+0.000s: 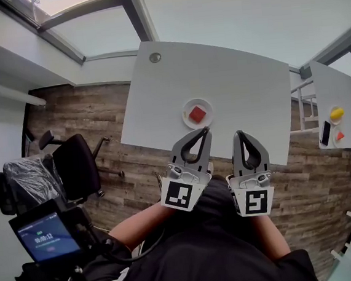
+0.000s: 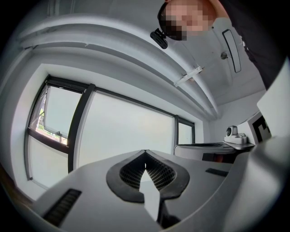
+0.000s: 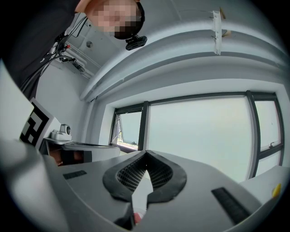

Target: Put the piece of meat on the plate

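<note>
We hold the left gripper [image 1: 205, 130] with its jaws closed tip to tip on nothing, and the right gripper [image 1: 239, 134] is closed and empty in the same way. Both point level, side by side, at the near edge of the white table [image 1: 231, 82]. The red piece of meat [image 1: 197, 113] lies on the plate [image 1: 186, 108], which stands on the table close to that same edge.

Red meat [image 1: 197, 113] sq on wht plate [image 1: 187, 122].
</note>
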### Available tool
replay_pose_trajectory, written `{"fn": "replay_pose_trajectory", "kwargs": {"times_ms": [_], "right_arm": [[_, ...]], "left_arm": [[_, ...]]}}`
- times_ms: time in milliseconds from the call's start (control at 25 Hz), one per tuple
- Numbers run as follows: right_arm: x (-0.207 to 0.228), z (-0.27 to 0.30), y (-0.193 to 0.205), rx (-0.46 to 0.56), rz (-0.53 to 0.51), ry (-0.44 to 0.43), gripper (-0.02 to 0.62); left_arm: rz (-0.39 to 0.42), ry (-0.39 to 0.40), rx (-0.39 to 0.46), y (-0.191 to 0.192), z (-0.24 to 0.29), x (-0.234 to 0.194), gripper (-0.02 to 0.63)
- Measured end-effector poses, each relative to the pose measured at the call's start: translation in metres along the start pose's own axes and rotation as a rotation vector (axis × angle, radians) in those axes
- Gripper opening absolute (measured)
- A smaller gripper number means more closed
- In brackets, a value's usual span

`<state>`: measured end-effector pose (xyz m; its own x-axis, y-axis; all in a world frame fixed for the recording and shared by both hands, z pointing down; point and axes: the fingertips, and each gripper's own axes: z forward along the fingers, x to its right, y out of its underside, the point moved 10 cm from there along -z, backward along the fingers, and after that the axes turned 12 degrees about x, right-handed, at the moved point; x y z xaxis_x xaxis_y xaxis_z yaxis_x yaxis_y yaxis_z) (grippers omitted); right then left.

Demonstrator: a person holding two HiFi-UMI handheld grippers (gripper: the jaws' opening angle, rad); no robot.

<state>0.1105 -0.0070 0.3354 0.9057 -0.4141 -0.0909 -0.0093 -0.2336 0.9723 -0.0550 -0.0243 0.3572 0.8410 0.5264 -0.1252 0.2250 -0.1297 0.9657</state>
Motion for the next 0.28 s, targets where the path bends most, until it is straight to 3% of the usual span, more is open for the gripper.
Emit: {"fn": "replay_pose_trajectory", "kwargs": {"times_ms": [160,280], "right_arm": [[0.0,0.0004,-0.0008,0.009,-0.006,-0.001,0.005],[-0.0006,0.0015,-0.0019,0.027,-0.019,-0.01,0.005]], "left_arm": [[0.028,0.016,0.008,-0.0027,0.0002,0.002,0.005],[-0.006,0.018,0.002,-0.0046,0.0013,0.0033,0.005]]}}
